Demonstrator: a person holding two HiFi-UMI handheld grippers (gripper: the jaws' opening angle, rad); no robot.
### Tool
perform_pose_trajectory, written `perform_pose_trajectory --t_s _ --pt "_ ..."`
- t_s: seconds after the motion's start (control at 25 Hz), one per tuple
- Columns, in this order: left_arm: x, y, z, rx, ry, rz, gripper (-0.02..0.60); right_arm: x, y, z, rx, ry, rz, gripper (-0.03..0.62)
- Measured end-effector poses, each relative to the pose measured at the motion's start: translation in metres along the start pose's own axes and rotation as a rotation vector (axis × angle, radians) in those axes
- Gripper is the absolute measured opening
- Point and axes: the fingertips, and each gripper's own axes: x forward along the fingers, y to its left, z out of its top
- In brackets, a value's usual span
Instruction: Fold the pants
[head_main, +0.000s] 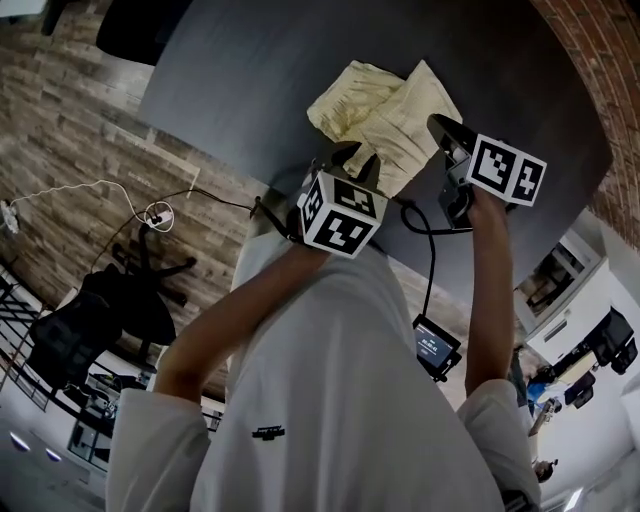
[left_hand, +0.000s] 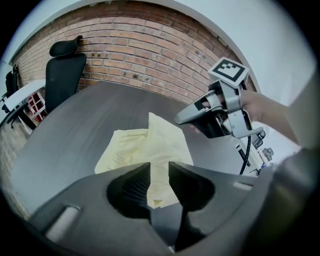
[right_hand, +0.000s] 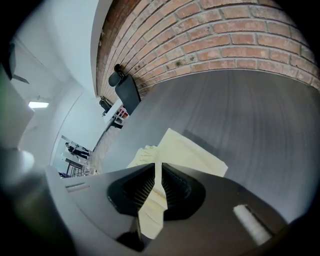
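On the dark round surface (head_main: 230, 90), close to the rim nearest the person, the pale yellow pants (head_main: 390, 110) lie partly gathered into a rumpled, roughly doubled bundle, so the fold looks to be about midway and not yet neat. Both grippers point steeply down at the bundle's near side.

The right gripper (right_hand: 158, 175) has its fingers (right_hand: 142, 187) drawn narrow on a strip of the cloth. The fabric runs up through the slit between them and spills out on the camera's side, so it is pinched. The left gripper (left_hand: 159, 170) holds nothing. Its fingers (left_hand: 132, 182) stand a small gap apart, and the cloth shows only through that gap, lying beyond and below them.

By my reading, the step in hand is taking hold of the near edge with both grippers. The next move calls for the left one to settle onto the cloth beside the right and close. Then the pair can carry that edge over the rest together, level, so the layers don't skew.

Only the head view gives the layout: where the bundle sits and how both arms converge on it. But the left marker cube partly covers that gripper's tips. The right gripper view alone shows the pinch. The left gripper view alone shows its own clear gap, plus the right gripper from the side, beside the bundle.
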Motion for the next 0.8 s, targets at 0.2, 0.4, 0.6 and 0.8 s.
perform_pose_trajectory --t_s 0.2,0.4,0.6,0.8 --pt "0.008 -0.036 -0.004 0.050 0.013 -0.037 0.120 -0.014 -0.021 -0.014 0.018 -0.010 -0.011 0.077" --pt "0.024 -0.081 -0.025 0.107 0.076 -0.126 0.123 -0.019 -0.049 -0.033 0.071 -0.005 -0.019 0.141" --pt "0.055 -0.104 -0.052 0.168 0.128 -0.111 0.160 -0.020 -0.065 -0.038 0.101 -0.013 0.000 0.181" --pt "0.083 -0.111 -0.085 0.200 0.203 -0.083 0.255 -0.002 -0.083 -0.046 0.145 0.002 0.040 0.227"
